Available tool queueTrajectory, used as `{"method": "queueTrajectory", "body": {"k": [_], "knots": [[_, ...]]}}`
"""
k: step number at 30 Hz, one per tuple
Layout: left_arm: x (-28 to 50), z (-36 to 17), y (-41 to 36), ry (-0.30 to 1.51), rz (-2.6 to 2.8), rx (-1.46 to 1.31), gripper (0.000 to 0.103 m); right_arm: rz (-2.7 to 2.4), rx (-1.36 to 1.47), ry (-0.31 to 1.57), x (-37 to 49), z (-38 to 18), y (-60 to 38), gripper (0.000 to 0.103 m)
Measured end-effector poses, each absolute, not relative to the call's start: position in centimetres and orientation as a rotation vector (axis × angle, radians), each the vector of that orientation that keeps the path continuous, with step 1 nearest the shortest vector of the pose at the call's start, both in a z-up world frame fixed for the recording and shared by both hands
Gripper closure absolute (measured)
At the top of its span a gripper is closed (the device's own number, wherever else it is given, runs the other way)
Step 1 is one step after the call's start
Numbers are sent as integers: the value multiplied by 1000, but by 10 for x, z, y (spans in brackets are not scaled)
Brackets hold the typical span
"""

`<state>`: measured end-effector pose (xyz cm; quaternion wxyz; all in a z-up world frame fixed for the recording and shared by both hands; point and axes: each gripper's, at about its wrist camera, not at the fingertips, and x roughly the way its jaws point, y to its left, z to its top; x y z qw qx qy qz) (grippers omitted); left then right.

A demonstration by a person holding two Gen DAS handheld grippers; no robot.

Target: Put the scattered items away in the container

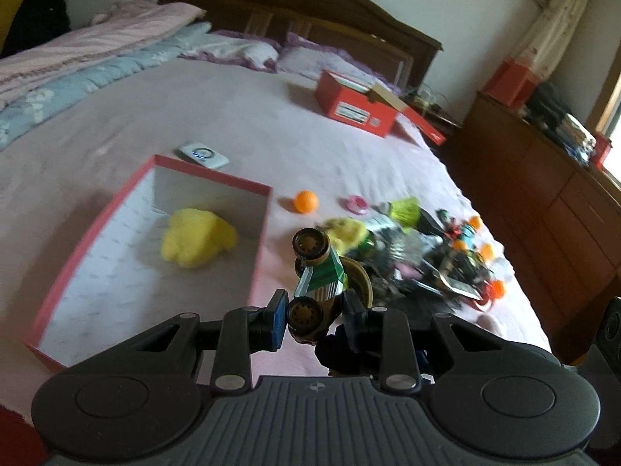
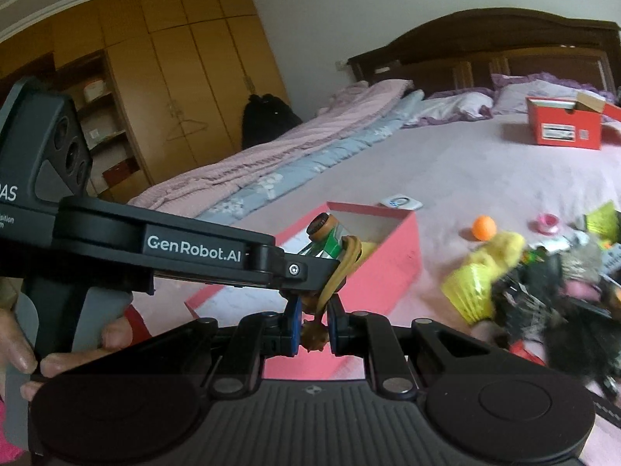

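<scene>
Left gripper point(image 1: 315, 312): blue-padded fingers clamped on a toy car point(image 1: 316, 272), held nose-up above the bed. Car body green and white with striped panels; black tyres with brown hubs; a tan band looped round its lower part.

Right gripper point(image 2: 313, 324): fingers narrow, pinching the brown knobbly end of that tan band point(image 2: 341, 268).

Pink open box point(image 1: 155, 240) sits just left of the car, with a yellow plush point(image 1: 198, 241) inside. Toy pile point(image 1: 419, 256) lies right, orange ball point(image 1: 306, 202) between.
</scene>
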<state>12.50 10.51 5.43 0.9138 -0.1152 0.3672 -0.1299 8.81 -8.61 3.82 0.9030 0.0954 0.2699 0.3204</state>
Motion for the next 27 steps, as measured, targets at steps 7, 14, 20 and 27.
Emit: {"method": "queueTrajectory", "body": {"k": [7,14,20,27], "knots": [[144,49,141,780,-204,-252,71,691,197,588,110,42,-46,88],[156,45,165,817,-82,-218,58,651,231,665,133,37,-19,84],[142,43,171,818,-55,-242,48,612,235,660,127,31,-31,75],[117,46,140,798,-127,-213,24,546,272,696,96,10,-78,68]]}}
